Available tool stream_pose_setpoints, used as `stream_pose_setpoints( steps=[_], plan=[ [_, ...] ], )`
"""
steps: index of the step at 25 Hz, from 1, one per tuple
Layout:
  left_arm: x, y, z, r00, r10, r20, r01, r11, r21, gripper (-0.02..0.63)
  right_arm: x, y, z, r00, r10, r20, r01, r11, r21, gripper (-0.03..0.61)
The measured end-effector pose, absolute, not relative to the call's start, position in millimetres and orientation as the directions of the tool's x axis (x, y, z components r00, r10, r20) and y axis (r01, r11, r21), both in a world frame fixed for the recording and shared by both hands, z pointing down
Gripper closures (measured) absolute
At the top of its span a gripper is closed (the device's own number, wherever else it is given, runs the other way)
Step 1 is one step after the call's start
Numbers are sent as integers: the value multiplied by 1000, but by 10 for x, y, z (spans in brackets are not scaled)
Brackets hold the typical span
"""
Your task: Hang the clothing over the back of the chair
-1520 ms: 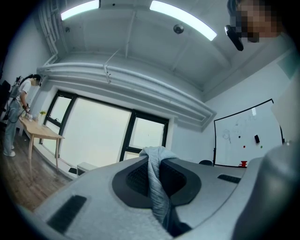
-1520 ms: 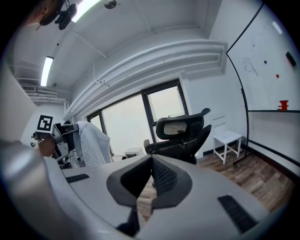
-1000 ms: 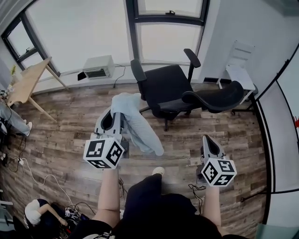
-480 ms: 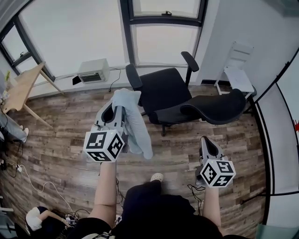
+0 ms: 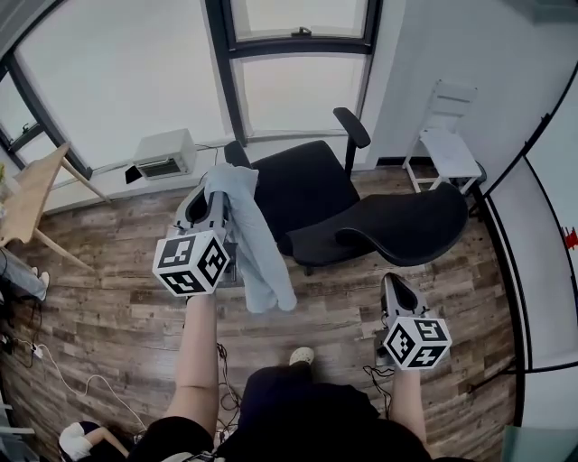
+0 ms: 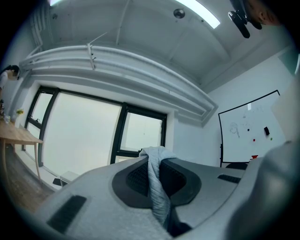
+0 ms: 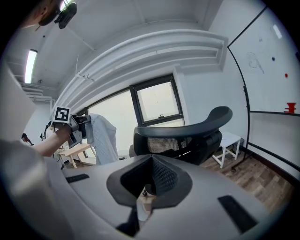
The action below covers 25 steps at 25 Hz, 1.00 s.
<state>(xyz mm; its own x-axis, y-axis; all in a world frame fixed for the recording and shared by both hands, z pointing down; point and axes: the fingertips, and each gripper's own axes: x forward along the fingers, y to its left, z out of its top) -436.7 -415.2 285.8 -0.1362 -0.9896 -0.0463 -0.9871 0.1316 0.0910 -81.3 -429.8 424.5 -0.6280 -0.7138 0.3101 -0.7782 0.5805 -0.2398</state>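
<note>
Left gripper [image 5: 213, 200], clamped on clothing [image 5: 257, 253], has carried it closer to the chair [image 5: 397, 226]; draping the back comes next.

Daylight is coming through the windows [image 5: 135, 81], which are burning out to flat white in every view. The floor [image 5: 108, 271] is reading evenly lit, while the chair [image 5: 307, 189] is showing as a dark mass with little detail. A ceiling strip light [image 6: 199, 13] is glaring in the left gripper view. Wide-angle distortion is bending straight lines. Both gripper views are darkening at the corners, and their nearest foreground is rendering soft.
</note>
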Motion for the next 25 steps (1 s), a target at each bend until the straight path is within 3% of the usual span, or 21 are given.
stream_pose_setpoints(
  steps=[10, 25],
  plan=[
    [-4269, -5239, 2232, -39, -989, -141, -999, 37, 16, 600, -633, -4567, 4219, -551, -771, 320, -833, 486, -265, 578],
    [-3223, -6406, 1908, 194, -965, -179, -980, -198, 5, 600, 40, -4783, 4118, -382, -861, 335, -917, 310, -250, 578]
  ],
)
